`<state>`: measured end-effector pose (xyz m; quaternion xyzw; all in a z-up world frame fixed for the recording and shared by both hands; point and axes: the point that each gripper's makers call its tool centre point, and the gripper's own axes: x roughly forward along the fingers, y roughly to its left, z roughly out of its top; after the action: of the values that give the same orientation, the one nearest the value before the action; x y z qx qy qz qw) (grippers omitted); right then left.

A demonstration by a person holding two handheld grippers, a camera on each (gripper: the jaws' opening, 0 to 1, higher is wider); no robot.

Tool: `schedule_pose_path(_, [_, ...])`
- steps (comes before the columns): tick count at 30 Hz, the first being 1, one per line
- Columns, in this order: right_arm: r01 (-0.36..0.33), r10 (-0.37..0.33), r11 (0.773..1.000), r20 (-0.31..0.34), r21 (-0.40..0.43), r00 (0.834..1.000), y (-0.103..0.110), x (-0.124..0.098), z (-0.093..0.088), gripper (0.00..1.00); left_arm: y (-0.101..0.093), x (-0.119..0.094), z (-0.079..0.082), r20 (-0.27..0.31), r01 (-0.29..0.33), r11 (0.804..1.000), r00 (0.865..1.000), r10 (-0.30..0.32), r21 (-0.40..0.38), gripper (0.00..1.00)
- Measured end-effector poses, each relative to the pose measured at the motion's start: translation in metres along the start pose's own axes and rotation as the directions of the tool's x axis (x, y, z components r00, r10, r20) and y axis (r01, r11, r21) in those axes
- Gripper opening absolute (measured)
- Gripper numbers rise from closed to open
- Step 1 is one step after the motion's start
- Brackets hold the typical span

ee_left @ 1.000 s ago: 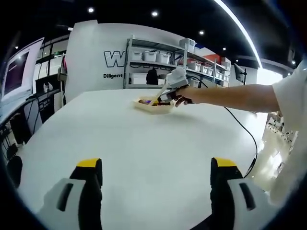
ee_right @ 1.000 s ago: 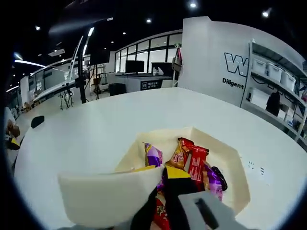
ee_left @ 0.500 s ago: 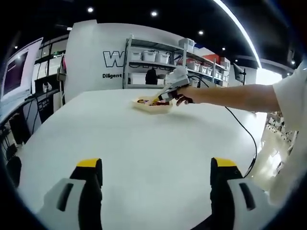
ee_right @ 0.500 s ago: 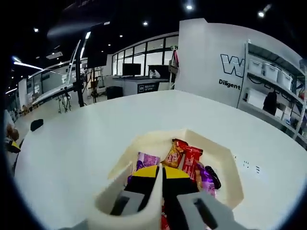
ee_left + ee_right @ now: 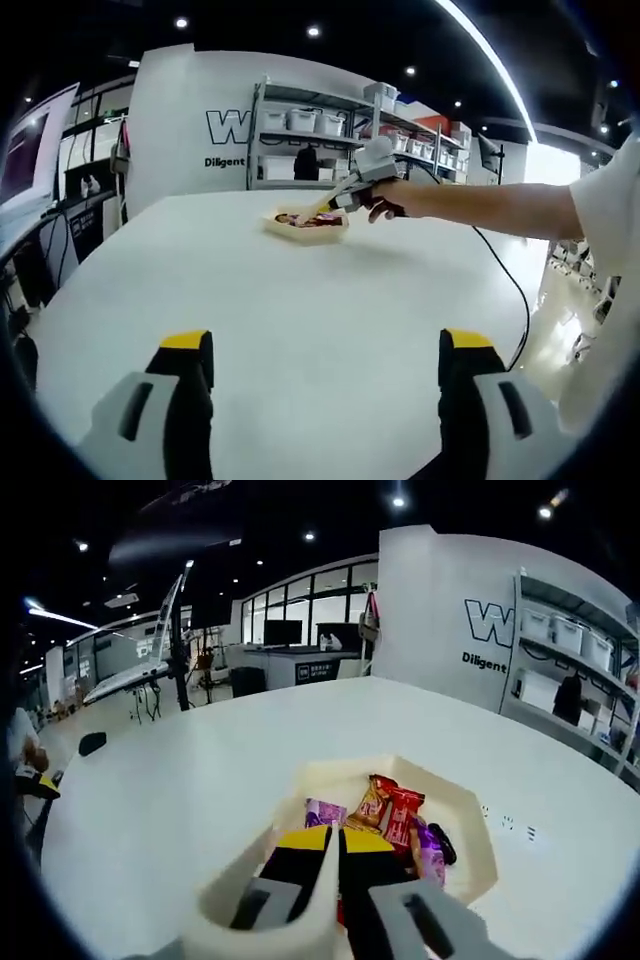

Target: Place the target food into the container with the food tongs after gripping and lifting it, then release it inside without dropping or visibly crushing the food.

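Your left gripper [image 5: 325,375] hangs at the bottom of its frame over the white table [image 5: 300,300], jaws wide apart, holding nothing. Your right gripper [image 5: 335,842] has its yellow tips pressed together at lower centre; whether they pinch anything, I cannot tell. Wrapped snacks [image 5: 395,815] lie in the cream tray [image 5: 470,830] just beyond.

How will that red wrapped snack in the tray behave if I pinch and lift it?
The red wrapped snack looks like a thin foil packet: probably light, and glossy, so it may slip. It lies against other packets in the cream tray, so neighbours may shift. A wrapper likely crumples under a hard squeeze.
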<state>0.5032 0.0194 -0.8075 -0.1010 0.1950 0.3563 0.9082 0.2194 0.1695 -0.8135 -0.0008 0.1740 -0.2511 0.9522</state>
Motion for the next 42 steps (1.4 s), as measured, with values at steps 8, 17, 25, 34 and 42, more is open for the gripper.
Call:
schedule_pose_path(8, [-0.029, 0.029, 1.000, -0.014, 0.003, 0.999, 0.004, -0.019, -0.009, 0.00, -0.014, 0.005, 0.009, 0.010, 0.034, 0.999, 0.999, -0.035, 0.021, 0.92])
schedule_pose_path(17, [-0.068, 0.068, 0.998, -0.007, -0.008, 0.998, 0.018, -0.045, -0.007, 0.00, -0.025, 0.004, 0.022, 0.032, 0.060, 0.998, 0.998, -0.061, 0.028, 0.91])
schedule_pose_path(25, [-0.099, 0.098, 0.994, -0.027, -0.042, 0.995, 0.033, -0.062, -0.013, 0.00, -0.043, 0.006, 0.025, 0.041, 0.092, 0.996, 0.995, -0.092, 0.022, 0.91])
schedule_pose_path(34, [-0.143, 0.141, 0.989, -0.035, -0.044, 0.989, 0.048, -0.087, -0.033, 0.00, -0.067, 0.010, 0.025, 0.043, 0.150, 0.989, 0.988, -0.150, 0.010, 0.90])
schedule_pose_path(42, [-0.187, 0.186, 0.981, -0.019, -0.052, 0.982, 0.070, -0.108, -0.047, 0.00, -0.084, 0.023, 0.015, 0.030, 0.227, 0.974, 0.974, -0.226, -0.027, 0.89])
